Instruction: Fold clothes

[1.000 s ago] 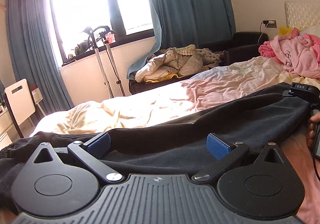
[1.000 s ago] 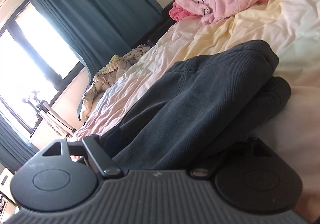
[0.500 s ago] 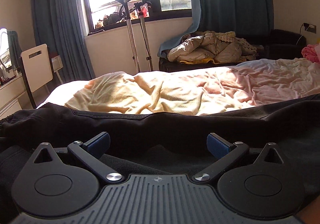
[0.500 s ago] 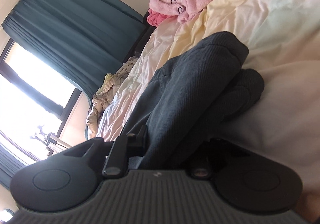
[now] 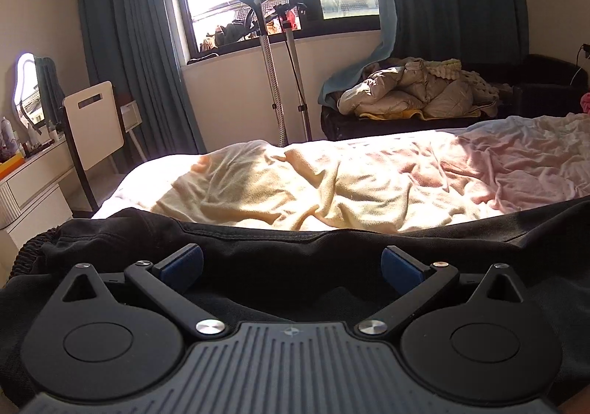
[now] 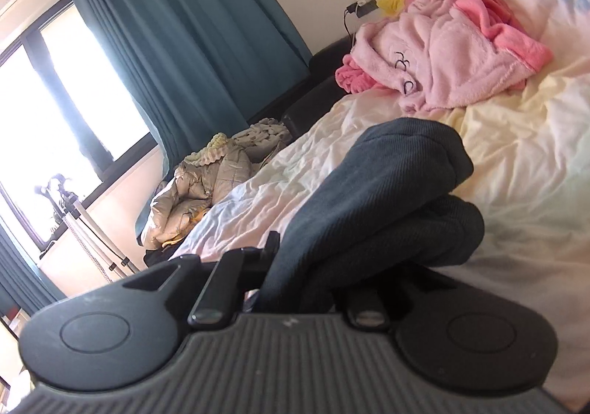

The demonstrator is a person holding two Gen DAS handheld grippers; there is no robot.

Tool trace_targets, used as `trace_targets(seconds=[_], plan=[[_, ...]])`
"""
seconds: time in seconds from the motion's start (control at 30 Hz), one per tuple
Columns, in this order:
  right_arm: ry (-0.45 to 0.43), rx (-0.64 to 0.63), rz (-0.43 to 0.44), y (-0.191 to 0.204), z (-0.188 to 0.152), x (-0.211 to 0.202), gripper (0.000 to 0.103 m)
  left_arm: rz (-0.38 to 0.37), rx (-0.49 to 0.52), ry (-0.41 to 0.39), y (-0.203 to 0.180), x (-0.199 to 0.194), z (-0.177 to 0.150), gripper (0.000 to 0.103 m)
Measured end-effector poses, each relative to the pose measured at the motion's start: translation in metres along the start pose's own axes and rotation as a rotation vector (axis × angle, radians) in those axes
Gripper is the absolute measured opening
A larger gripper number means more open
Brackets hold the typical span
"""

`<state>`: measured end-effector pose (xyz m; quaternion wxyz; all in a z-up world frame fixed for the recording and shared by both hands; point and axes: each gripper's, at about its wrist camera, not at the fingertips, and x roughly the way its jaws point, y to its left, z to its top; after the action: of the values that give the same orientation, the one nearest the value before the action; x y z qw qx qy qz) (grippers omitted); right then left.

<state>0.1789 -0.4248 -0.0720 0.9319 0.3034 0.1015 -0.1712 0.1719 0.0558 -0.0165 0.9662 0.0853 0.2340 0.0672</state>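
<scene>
A dark corduroy garment (image 5: 295, 248) lies across the near side of the bed. In the left wrist view my left gripper (image 5: 291, 266) is open, its blue-padded fingers (image 5: 184, 262) spread just above the garment's black waist part with the elastic band (image 5: 33, 248) at left. In the right wrist view my right gripper (image 6: 295, 266) is shut on a fold of the same garment (image 6: 387, 192), whose bunched end rests on the sheet. The right finger's tip is hidden by the cloth.
The bed (image 5: 332, 185) has a crumpled cream and pink sheet. A pink fleece robe (image 6: 453, 45) lies near the headboard. A sofa with a beige quilt (image 5: 405, 96), a steamer stand (image 5: 276, 63), a folding chair (image 5: 92, 122) and a dresser (image 5: 29, 189) stand by the window.
The left gripper has swung left toward the waistband and stays open. The right gripper has closed on the garment fold and tilted, pulling the cloth.
</scene>
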Motion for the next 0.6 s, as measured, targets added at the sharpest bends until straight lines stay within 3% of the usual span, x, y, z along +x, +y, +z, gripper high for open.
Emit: trace_targets(seconds=[0.13, 0.27, 0.4, 0.6], plan=[[-0.068, -0.143, 0.066, 0.075, 0.007, -0.016, 0.010, 0.015, -0.073, -0.106, 0.040, -0.022, 0.014, 0.103], [-0.112, -0.318, 0.185, 0.166, -0.014, -0.041, 0.010, 0.003, -0.205, -0.148, 0.082, -0.031, 0.019, 0.103], [-0.101, -0.519, 0.349, 0.241, -0.084, -0.073, 0.010, 0.062, -0.357, -0.122, 0.117, -0.033, 0.019, 0.103], [0.053, -0.845, 0.529, 0.269, -0.230, -0.115, 0.010, 0.020, -0.448, -0.158, 0.146, -0.043, 0.011, 0.103]])
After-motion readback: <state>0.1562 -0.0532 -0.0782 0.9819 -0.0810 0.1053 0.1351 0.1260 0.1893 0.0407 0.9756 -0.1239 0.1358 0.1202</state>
